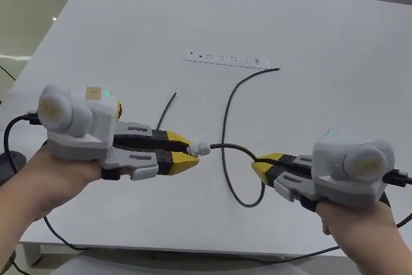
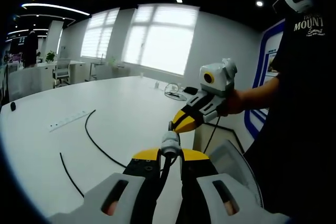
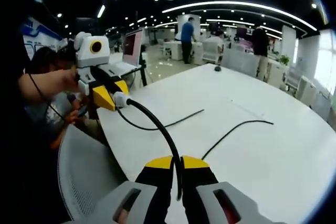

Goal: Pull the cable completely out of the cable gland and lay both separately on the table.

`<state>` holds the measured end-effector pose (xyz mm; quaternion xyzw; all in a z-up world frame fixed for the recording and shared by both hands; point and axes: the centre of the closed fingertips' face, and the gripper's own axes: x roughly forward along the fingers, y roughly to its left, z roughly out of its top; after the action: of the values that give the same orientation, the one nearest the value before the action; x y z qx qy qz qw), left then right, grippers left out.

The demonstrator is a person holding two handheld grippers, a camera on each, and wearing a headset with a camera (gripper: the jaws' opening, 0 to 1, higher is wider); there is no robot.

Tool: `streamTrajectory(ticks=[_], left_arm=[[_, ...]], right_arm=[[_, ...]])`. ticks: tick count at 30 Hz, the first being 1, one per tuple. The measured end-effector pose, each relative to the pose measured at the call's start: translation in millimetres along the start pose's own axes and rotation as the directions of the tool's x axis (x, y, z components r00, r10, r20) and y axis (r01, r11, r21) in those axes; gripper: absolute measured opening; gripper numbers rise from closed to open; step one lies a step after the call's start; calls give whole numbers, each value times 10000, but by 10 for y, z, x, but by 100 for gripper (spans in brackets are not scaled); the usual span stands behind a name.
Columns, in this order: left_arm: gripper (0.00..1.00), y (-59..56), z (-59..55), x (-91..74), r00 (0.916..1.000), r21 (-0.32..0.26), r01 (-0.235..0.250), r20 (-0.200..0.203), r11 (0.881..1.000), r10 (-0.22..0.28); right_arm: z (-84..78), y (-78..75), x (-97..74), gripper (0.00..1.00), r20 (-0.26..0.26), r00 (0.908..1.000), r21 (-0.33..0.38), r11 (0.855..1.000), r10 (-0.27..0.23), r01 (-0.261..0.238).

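The left gripper (image 1: 190, 153) squeezes the white cable gland (image 1: 202, 149). The right gripper (image 1: 259, 165) pinches the black cable (image 1: 225, 111) over the table's (image 1: 129, 43) near edge. A loose pinch may slip off the cable.

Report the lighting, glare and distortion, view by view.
Head view: even soft light, faint shadows on the table, no blur. Left gripper view: windows blown out white, fisheye bowing the table edge. Right gripper view: ceiling light strips bent into arcs, the cable sharp.
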<state>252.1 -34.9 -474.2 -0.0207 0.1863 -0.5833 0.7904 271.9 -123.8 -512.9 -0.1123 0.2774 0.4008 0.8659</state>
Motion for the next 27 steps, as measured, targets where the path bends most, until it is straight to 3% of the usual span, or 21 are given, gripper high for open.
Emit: streamTrajectory(ticks=[5,7,9,12,13,16,21,24,27], left_arm=[[14,16,-12,6,9999,53,-26,-131,10000,27],[14,19,-27,20,9997,167,-36,-253,9999,40],[14,5,-36,40,9995,165,11,-309,9999,-6],[14,-23,-43,62,9994,258,85,-345,9996,-76],[14,-37,-48,72,9992,267,131,-376,9996,-121],[14,-62,-70,87,9987,334,203,-465,9992,-187],[14,-87,-65,91,9987,335,265,-437,9991,-250],[14,-93,-67,84,9986,350,287,-449,9990,-271],[14,-101,-72,70,9986,357,301,-448,9989,-285]], right_arm=[[101,41,-88,3,-13,10000,-864,9963,-24,23],[304,100,-135,11,482,9987,-473,9988,172,-149],[448,216,-138,14,350,9979,-1050,9932,548,-509],[515,382,-69,13,-369,9969,-2725,9591,692,-767],[518,446,-24,13,-668,9955,-3479,9336,671,-863],[468,546,70,13,-1311,9901,-4796,8708,509,-1083],[430,658,172,9,-1702,9828,-5166,8429,711,-1504],[427,653,185,3,-1771,9827,-5611,8148,543,-1462],[413,643,174,0,-1830,9807,-5414,8257,682,-1584]])
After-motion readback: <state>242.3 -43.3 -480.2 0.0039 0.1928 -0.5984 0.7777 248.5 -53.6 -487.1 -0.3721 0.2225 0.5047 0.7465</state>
